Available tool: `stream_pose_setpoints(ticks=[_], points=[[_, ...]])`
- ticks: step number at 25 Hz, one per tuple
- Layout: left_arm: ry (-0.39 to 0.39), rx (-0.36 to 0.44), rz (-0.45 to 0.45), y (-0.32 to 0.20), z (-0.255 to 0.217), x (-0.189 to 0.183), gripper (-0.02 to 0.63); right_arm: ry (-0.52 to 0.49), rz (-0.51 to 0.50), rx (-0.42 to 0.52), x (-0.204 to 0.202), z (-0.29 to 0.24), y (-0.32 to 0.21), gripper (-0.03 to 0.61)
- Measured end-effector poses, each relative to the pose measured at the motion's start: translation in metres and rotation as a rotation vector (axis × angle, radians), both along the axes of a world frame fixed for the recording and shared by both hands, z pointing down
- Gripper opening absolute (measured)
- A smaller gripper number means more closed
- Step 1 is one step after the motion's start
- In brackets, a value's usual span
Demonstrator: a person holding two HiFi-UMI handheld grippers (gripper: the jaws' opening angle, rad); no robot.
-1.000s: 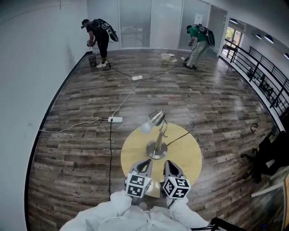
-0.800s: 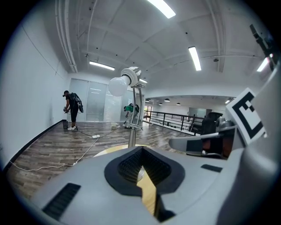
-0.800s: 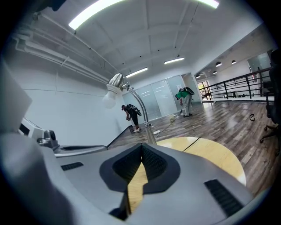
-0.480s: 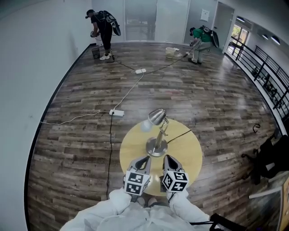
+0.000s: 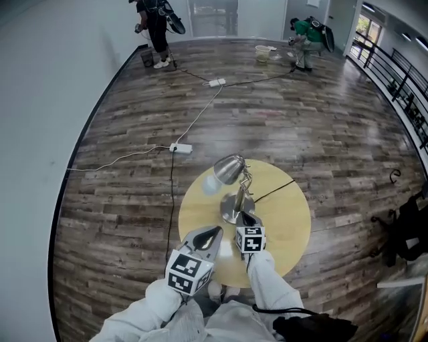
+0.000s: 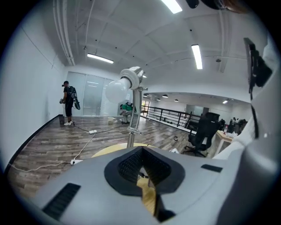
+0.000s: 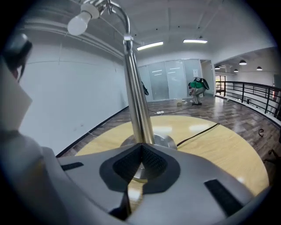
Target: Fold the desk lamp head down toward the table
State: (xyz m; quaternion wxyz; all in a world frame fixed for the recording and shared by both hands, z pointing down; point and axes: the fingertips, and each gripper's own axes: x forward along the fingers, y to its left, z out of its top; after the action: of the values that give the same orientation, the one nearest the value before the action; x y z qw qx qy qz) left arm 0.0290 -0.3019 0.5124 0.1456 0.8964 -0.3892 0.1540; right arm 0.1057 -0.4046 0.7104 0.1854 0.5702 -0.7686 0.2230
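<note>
A silver desk lamp [image 5: 235, 200] stands upright on a round yellow table [image 5: 287, 234], its head [image 5: 229, 168] and white bulb [image 5: 209, 185] raised and pointing left. My right gripper [image 5: 246, 218] is shut and empty, low over the table with its tip just before the lamp's base [image 7: 162, 141] and pole [image 7: 136, 110]. Whether it touches the base I cannot tell. My left gripper [image 5: 214, 232] is shut and empty, near the table's front edge, left of the right one. In the left gripper view the bulb [image 6: 115, 91] sits high above the left gripper [image 6: 141, 149].
The lamp's black cable [image 5: 274, 192] runs right across the table top. A white power strip [image 5: 181, 147] and cords lie on the wood floor behind. A black chair [image 5: 408, 230] is at right. Two people [image 5: 157, 13] work far off.
My right gripper has dropped and pushed forward to the lamp's base. The left gripper stays about where it was. The head view has tipped further down.
</note>
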Motion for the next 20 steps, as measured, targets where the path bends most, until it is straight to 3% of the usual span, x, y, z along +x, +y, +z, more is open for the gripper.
stream_pose_setpoints(ticks=[3, 4, 5, 10, 13, 16, 20], points=[[-0.015, 0.08, 0.045, 0.002, -0.042, 0.004, 0.013, 0.042, -0.028, -0.049, 0.0, 0.027, -0.006, 0.012], [-0.023, 0.119, 0.059, 0.0, -0.059, 0.005, 0.083, 0.051, -0.034, -0.062, 0.002, 0.032, -0.007, 0.012], [-0.039, 0.163, 0.073, -0.003, -0.077, 0.006, 0.113, 0.058, -0.037, -0.072, 0.004, 0.036, -0.009, 0.012], [-0.167, 0.33, 0.129, -0.043, -0.173, 0.01, 0.198, 0.031, -0.049, -0.083, 0.006, 0.041, -0.013, 0.012], [-0.308, 0.396, 0.187, -0.084, -0.197, 0.024, 0.23, 0.015, -0.068, -0.084, 0.004, 0.039, -0.012, 0.012], [-0.415, 0.328, 0.244, -0.107, -0.188, 0.039, 0.23, 0.018, -0.076, -0.093, 0.004, 0.039, -0.009, 0.012], [-0.451, 0.255, 0.267, -0.104, -0.175, 0.047, 0.224, 0.009, -0.085, -0.105, 0.003, 0.04, -0.006, 0.012]])
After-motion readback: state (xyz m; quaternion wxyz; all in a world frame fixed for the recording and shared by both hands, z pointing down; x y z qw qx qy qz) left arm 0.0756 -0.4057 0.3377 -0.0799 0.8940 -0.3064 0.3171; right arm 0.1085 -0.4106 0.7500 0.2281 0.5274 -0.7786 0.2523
